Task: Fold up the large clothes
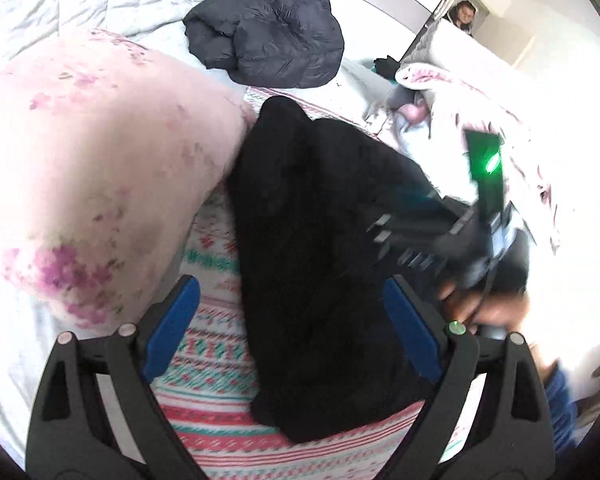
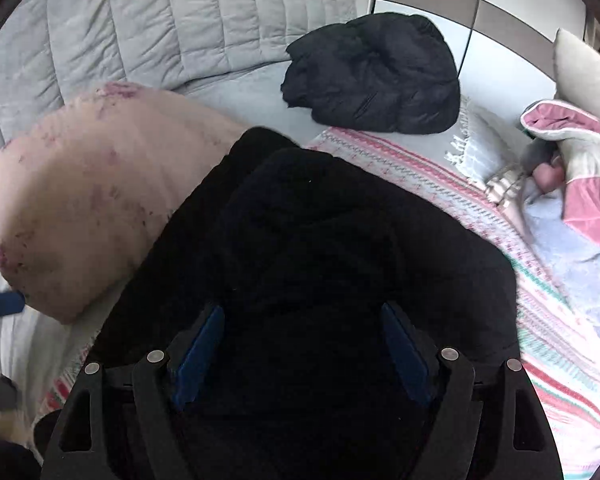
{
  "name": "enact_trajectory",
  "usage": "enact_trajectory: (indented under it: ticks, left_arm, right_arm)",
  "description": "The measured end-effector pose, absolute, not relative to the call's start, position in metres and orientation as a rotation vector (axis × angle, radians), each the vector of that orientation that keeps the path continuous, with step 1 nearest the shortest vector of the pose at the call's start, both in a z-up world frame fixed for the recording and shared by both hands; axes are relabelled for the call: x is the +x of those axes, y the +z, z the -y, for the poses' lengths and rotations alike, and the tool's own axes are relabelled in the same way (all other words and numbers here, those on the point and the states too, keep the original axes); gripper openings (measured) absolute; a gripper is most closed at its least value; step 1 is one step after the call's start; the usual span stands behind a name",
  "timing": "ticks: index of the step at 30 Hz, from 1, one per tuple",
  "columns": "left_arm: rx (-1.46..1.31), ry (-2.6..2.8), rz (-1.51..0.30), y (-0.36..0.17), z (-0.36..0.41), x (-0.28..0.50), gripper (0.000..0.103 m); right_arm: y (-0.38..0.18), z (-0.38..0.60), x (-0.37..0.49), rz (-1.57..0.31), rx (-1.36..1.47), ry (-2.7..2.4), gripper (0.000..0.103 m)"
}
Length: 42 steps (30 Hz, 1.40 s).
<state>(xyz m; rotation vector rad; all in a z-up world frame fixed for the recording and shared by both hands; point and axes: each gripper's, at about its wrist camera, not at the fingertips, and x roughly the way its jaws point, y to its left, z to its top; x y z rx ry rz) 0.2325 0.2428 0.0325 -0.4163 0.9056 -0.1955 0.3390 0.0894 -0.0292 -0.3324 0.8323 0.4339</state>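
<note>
A large black fleece garment (image 1: 316, 240) lies bunched on a striped blanket (image 1: 212, 360) on the bed. It also fills the middle of the right wrist view (image 2: 320, 260). My left gripper (image 1: 292, 320) is open, its blue pads apart above the garment's near left part and the blanket. My right gripper (image 2: 300, 344) is open just above the garment, with nothing between its pads. The right gripper also shows blurred in the left wrist view (image 1: 412, 236), at the garment's right edge.
A pink floral pillow (image 1: 92, 168) lies left of the garment, touching it. A dark puffy jacket (image 1: 268, 36) sits behind on the bed. A pink and white duvet (image 1: 492, 120) is heaped at the right. A grey quilted headboard (image 2: 160, 20) is behind.
</note>
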Motion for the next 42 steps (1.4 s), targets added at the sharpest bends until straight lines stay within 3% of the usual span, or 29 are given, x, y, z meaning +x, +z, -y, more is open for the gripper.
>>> enact_trajectory:
  ticks: [5, 11, 19, 20, 22, 24, 32, 38, 42]
  left_arm:
    - [-0.393, -0.151, -0.987, 0.01, -0.212, 0.259, 0.093]
    - [-0.344, -0.091, -0.96, 0.0, -0.189, 0.269, 0.093]
    - [-0.305, -0.08, -0.968, -0.012, -0.193, 0.275, 0.095]
    - [-0.322, -0.09, -0.977, -0.013, -0.196, 0.276, 0.095]
    - [-0.337, -0.106, -0.995, -0.013, -0.198, 0.279, 0.095]
    - [-0.353, -0.125, -1.013, -0.007, -0.202, 0.282, 0.095]
    - [-0.357, -0.11, -0.818, 0.061, -0.19, 0.301, 0.092]
    - [-0.259, 0.046, -0.972, 0.011, -0.165, 0.36, 0.094]
    - [-0.246, 0.104, -0.918, -0.005, -0.162, 0.358, 0.096]
  right_arm:
    - [-0.027, -0.071, 0.336, -0.815, -0.258, 0.441, 0.083]
    - [-0.014, -0.046, 0.33, -0.762, -0.152, 0.483, 0.083]
    - [0.035, 0.005, 0.325, -0.758, 0.028, 0.583, 0.081]
    - [0.04, 0.016, 0.327, -0.767, 0.055, 0.577, 0.078]
    - [0.038, 0.025, 0.332, -0.814, 0.063, 0.575, 0.058]
    - [0.017, 0.019, 0.338, -0.899, -0.002, 0.54, 0.054]
    - [-0.008, 0.009, 0.329, -0.81, -0.015, 0.474, 0.055]
    - [-0.013, 0.008, 0.337, -0.82, -0.042, 0.465, 0.055]
    - [-0.027, 0.003, 0.347, -0.827, -0.045, 0.456, 0.055]
